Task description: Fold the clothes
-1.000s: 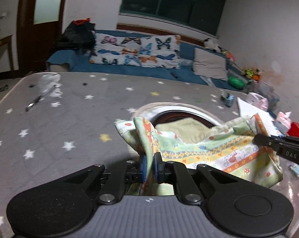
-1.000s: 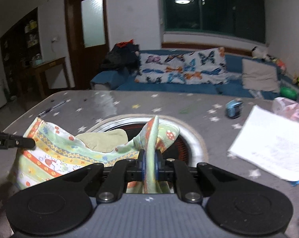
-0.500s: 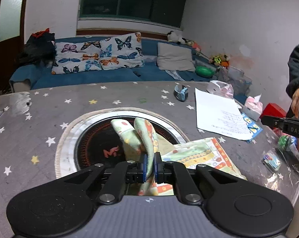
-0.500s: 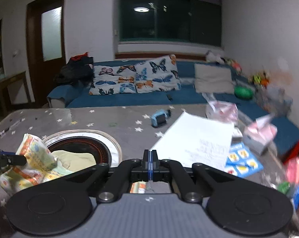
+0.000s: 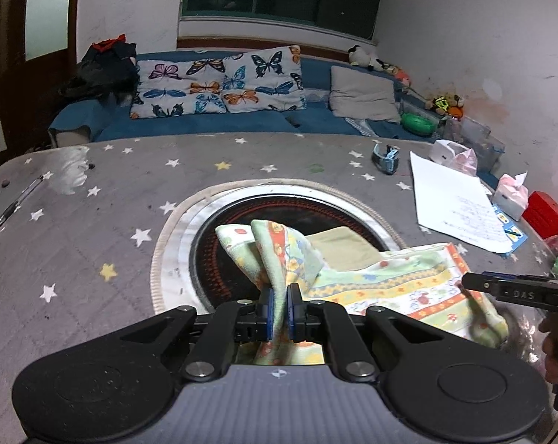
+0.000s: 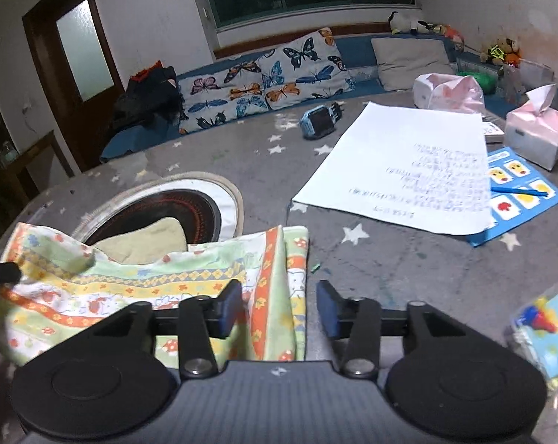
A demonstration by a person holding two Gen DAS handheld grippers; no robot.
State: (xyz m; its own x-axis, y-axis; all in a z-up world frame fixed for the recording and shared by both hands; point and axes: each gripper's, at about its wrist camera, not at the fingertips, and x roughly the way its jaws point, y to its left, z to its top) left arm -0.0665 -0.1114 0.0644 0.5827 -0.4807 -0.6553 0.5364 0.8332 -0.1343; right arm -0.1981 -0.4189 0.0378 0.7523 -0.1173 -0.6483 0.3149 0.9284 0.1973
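Pinching a raised fold of the patterned cloth, the left gripper has its blue pads clamped tight on the fabric just in front of the round black burner set in the table. The right gripper stands released, jaws wide apart over the cloth's near corner, on the burner's right side. The cloth drapes partly over the burner's front rim, covering a beige pad. A white paper sheet lies well right of the burner.
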